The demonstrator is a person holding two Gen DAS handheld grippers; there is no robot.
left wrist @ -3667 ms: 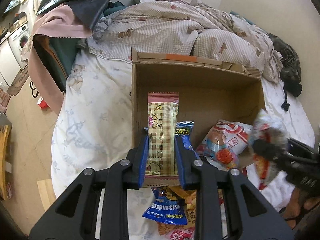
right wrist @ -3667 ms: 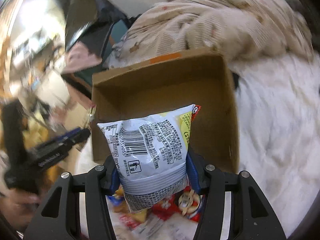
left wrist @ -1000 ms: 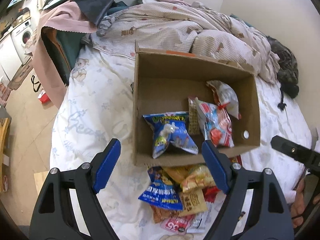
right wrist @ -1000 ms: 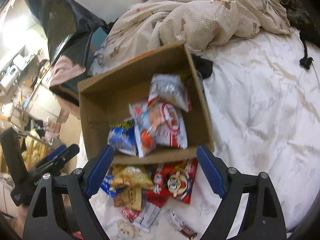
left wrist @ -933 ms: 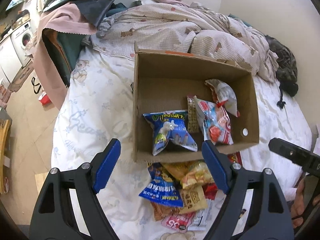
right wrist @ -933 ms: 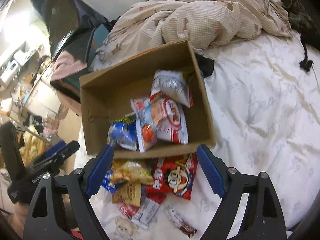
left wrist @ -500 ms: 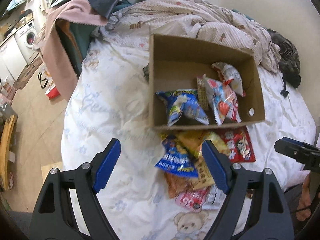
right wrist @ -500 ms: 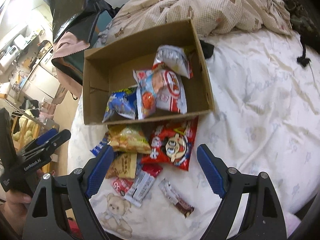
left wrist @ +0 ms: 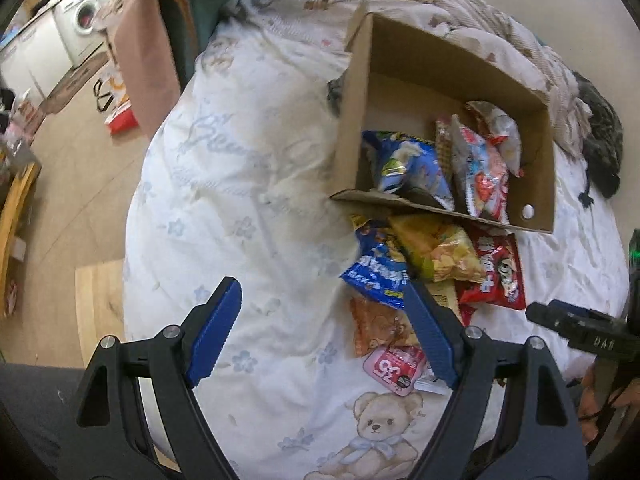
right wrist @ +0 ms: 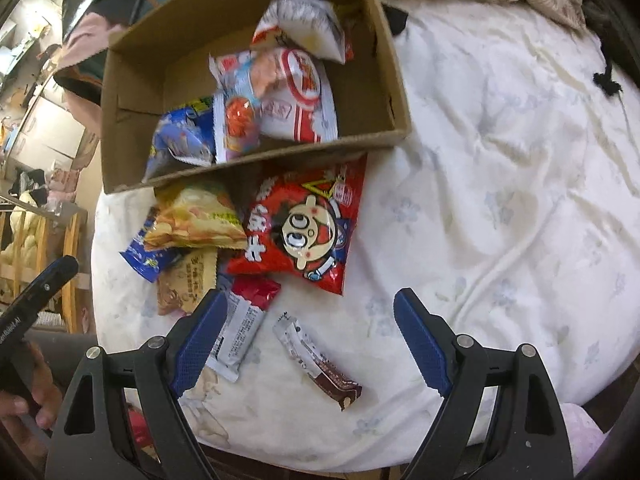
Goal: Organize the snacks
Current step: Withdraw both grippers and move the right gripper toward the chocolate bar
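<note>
From the left wrist, your left gripper (left wrist: 320, 322) hangs wide open and empty, the box (left wrist: 538, 222) far right, part filled – from the right wrist, your right gripper (right wrist: 310, 340) gapes empty over the chocolate bar (right wrist: 320, 364), likely your next pick.

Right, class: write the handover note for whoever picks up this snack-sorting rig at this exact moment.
Left tongs: open, empty, over the bed sheet.
Right tongs: open, empty, above the brown bar.
Done: four packs lie in the cardboard box, including the blue bag and the silver bag.
Left, on the sheet in front of the box: red cartoon bag, yellow chip bag, blue pack, pink pack, white-and-red bar, brown bar and others underneath.
</note>
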